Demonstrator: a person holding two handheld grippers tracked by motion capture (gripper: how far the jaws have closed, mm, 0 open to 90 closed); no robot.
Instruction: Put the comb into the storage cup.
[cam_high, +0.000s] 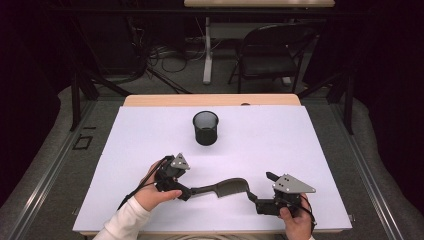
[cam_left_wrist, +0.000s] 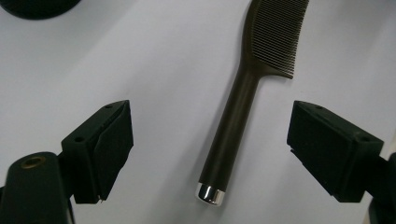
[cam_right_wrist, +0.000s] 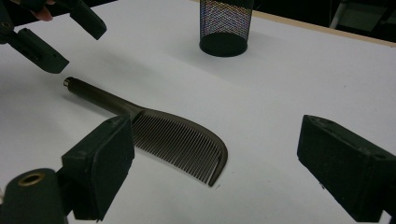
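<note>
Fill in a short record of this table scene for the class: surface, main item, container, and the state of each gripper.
surface: white table top
main item: dark comb, lying flat, handle toward the left gripper
container: black mesh cup, upright, apart from the comb
left gripper: open, jaws either side of the comb handle, not pressing it
right gripper: open, near the toothed end, holding nothing

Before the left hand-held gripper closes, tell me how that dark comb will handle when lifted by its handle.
The comb looks like rigid plastic, so probably stiff and light. Its round, smooth handle might twist between the pads. Lying flat with its toothed head wide, it seems unlikely to roll.
</note>
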